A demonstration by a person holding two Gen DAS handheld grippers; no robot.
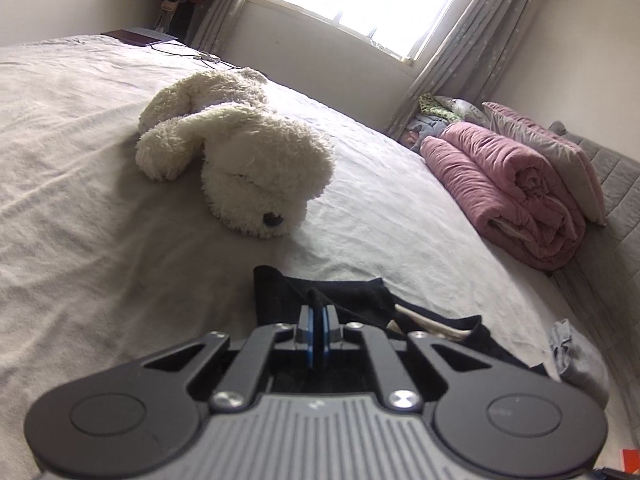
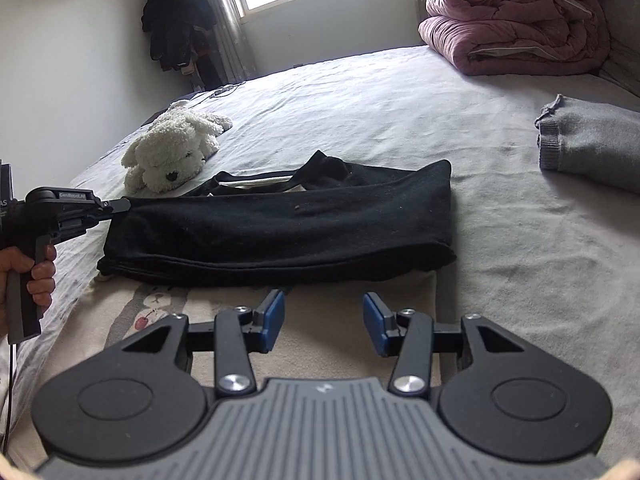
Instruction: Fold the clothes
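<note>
Left wrist view: the left gripper (image 1: pixel 319 314), jaws clenched on a fold of one black garment (image 1: pixel 360 300), lying on the bed (image 1: pixel 100 240). Beyond: one white plush dog (image 1: pixel 240 160), one rolled pink quilt (image 1: pixel 508 188).

Right wrist view: the right gripper (image 2: pixel 324 320) is released, holding nothing, just short of the garment's near edge. Only here: one grey garment (image 2: pixel 592 152), a hand (image 2: pixel 28 276), a cream printed cloth (image 2: pixel 132 312) under the black garment.

Both grippers (image 2: pixel 324 322) built of black linkage arms, silver screws (image 2: pixel 408 385), blue pads (image 2: pixel 274 316), ribbed grey housing (image 2: pixel 320 432). White lettering printed on left gripper (image 2: pixel 120 205); black cable (image 2: pixel 10 392) hung below handle.
</note>
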